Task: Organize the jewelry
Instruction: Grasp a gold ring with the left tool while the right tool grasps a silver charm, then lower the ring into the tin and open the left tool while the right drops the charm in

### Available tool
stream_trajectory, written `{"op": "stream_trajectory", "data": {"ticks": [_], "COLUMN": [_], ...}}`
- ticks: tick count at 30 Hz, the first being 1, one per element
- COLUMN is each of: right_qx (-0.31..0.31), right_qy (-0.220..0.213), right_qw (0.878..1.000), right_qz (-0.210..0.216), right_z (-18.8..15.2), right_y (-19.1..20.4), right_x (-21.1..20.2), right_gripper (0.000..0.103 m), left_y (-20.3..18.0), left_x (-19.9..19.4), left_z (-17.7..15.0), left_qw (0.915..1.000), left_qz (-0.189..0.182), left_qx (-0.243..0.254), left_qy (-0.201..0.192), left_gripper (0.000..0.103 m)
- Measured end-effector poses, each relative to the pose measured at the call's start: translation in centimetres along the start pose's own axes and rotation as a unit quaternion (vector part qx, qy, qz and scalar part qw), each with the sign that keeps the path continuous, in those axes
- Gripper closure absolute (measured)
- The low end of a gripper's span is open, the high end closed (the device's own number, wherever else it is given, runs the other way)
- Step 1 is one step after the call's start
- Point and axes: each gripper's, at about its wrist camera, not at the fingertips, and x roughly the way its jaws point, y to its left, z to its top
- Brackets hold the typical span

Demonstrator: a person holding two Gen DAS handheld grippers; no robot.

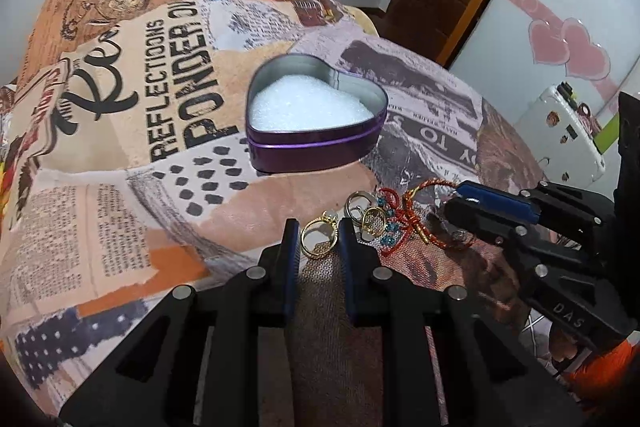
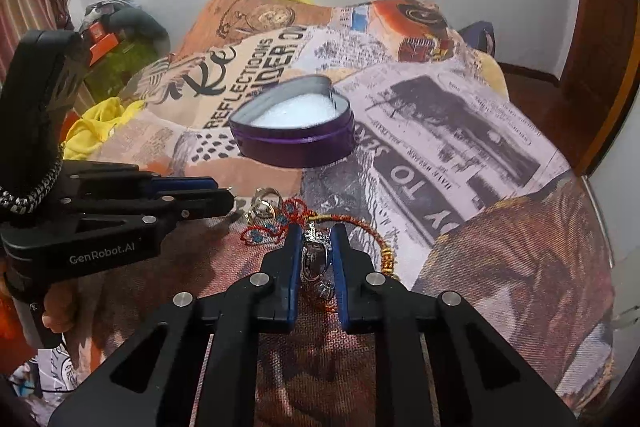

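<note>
left gripper [image 1: 319, 241] jaws spread around gold ring [image 1: 318, 239], not pinching. right gripper [image 2: 316, 251] jaws close about silver ring [image 2: 316, 259], contact unclear. heart tin [image 1: 316, 115] above both, frame centre.

Between the right gripper's [image 2: 316, 247] fingers, a silver ring [image 2: 314, 261] sits against both pads, but whether they pinch it cannot be told. Those fingers cover part of the red cord [image 2: 352, 223] behind them. In the left view, the left gripper's [image 1: 318, 239] right finger hides the edge of a gold ring [image 1: 318, 239] lying between the tips. The bedspread [image 1: 120, 187] is cut off at both pictures' lower edges.
</note>
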Motion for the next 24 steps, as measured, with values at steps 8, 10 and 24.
{"op": "stream_trajectory", "data": {"ticks": [8,10,24], "right_qx": [-0.006,-0.006,-0.025], "right_qy": [-0.034,-0.042,-0.101], "right_qw": [0.999,0.999,0.994], "right_qz": [-0.014,-0.017,-0.031], "right_z": [1.0,1.4,4.7], "right_y": [0.2,0.2,1.1], "right_x": [-2.8,-3.4,-6.3], "right_gripper": [0.090,0.090,0.090], "left_y": [-0.1,-0.2,-0.4], "left_x": [-3.9,-4.9,-10.0], "left_z": [0.2,0.3,2.3], "left_qw": [0.9991,0.9986,0.9917], "left_qz": [0.012,0.015,0.019], "left_qx": [-0.009,-0.009,-0.014], "left_qy": [-0.039,-0.050,-0.126], "left_gripper": [0.085,0.085,0.085]}}
